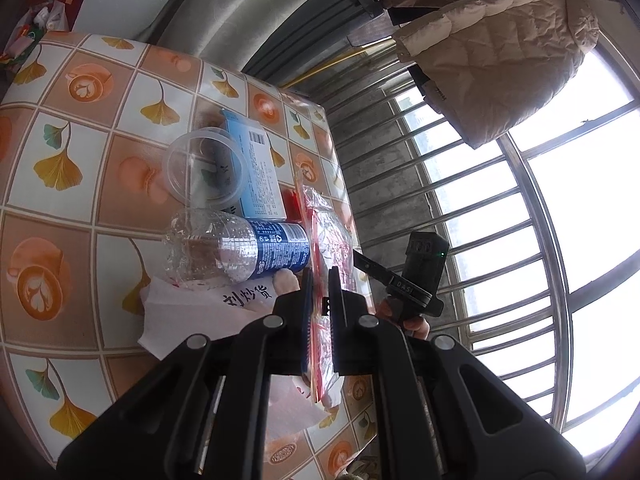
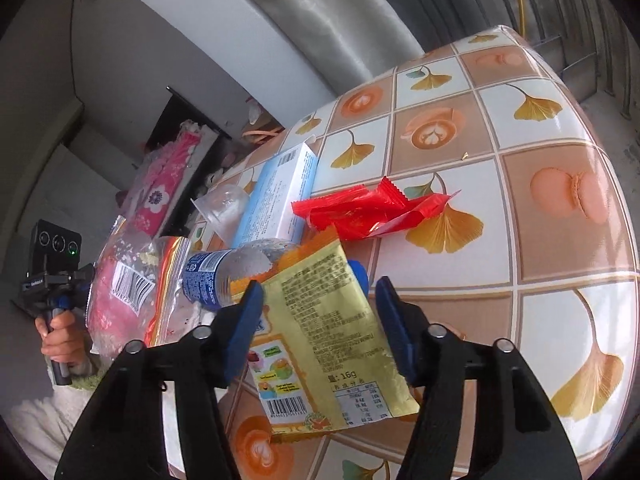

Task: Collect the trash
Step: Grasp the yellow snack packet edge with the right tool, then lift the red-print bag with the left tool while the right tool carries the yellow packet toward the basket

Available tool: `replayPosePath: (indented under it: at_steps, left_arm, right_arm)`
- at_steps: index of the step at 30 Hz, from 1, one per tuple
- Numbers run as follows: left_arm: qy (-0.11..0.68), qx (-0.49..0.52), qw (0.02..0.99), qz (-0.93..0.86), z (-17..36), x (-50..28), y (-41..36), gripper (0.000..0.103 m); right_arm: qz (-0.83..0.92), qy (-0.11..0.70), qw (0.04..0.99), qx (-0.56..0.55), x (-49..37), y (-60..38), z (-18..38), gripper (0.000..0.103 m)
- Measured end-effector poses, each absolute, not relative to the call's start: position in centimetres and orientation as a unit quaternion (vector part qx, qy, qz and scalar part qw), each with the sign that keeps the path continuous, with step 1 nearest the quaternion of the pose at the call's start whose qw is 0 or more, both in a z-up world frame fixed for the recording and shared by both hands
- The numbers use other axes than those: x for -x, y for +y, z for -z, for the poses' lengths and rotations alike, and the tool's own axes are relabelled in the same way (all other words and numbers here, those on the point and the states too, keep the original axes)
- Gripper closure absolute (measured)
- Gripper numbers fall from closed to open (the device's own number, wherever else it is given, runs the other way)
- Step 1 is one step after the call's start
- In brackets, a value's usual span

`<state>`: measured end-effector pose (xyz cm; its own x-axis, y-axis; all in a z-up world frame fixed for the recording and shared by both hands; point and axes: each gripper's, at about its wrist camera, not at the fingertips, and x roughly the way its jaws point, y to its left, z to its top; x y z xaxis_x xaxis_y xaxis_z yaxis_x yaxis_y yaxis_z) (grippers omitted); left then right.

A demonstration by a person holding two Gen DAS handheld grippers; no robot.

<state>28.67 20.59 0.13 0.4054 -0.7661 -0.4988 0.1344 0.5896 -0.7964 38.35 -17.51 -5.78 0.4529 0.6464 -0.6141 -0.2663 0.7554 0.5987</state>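
Observation:
My left gripper (image 1: pixel 319 280) is shut on the edge of a clear zip bag (image 1: pixel 326 236) with a red-orange strip, held upright at the table's edge; the bag also shows in the right wrist view (image 2: pixel 128 292). My right gripper (image 2: pixel 318 294) is open, its fingers on either side of a yellow snack packet (image 2: pixel 328 332) lying on the table. Behind it lie an empty plastic bottle (image 2: pixel 224 276) with a blue label, a red wrapper (image 2: pixel 372 210), a light-blue box (image 2: pixel 280 196) and a clear plastic cup (image 1: pixel 206 168). A white napkin (image 1: pixel 192 312) lies under the bottle (image 1: pixel 240 248).
The table (image 2: pixel 560 220) has a tiled ginkgo-leaf and coffee-cup cloth. A barred window (image 1: pixel 540 260) and a hanging beige jacket (image 1: pixel 496 56) are beyond its edge. A pink floral packet (image 2: pixel 164 184) leans at the far side. A grey curtain (image 2: pixel 320 28) hangs behind.

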Motion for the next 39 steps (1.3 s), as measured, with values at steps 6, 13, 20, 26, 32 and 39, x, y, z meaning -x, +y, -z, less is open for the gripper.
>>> replayPosePath:
  at_steps: [6, 13, 20, 26, 32, 39]
  left_arm:
    - [0.456, 0.34, 0.768, 0.295, -0.5, -28.7, 20.0, 0.097]
    - [0.439, 0.325, 0.784, 0.295, -2.3, -27.9, 18.9, 0.097]
    - [0.394, 0.276, 0.825, 0.297, -6.4, -25.4, 16.5, 0.098]
    - [0.356, 0.237, 0.849, 0.31, -9.9, -22.9, 13.6, 0.099]
    - [0.347, 0.22, 0.853, 0.323, -11.9, -21.5, 10.9, 0.099]
    - [0.39, 0.184, 0.842, 0.324, -10.3, -20.2, 6.6, 0.099]
  right_arm:
    - [-0.268, 0.44, 0.841, -0.166, -35.5, -17.5, 4.8, 0.082]
    - [-0.224, 0.41, 0.869, -0.161, -31.9, -18.7, 2.6, 0.096]
    - [-0.139, 0.365, 0.904, -0.176, -27.1, -21.7, -0.9, 0.098]
    - [-0.107, 0.332, 0.916, -0.197, -22.8, -24.8, -3.7, 0.099]
    - [-0.111, 0.312, 0.915, -0.232, -19.5, -27.4, -5.2, 0.099]
    - [-0.118, 0.298, 0.91, -0.262, -15.8, -28.1, -5.0, 0.098]
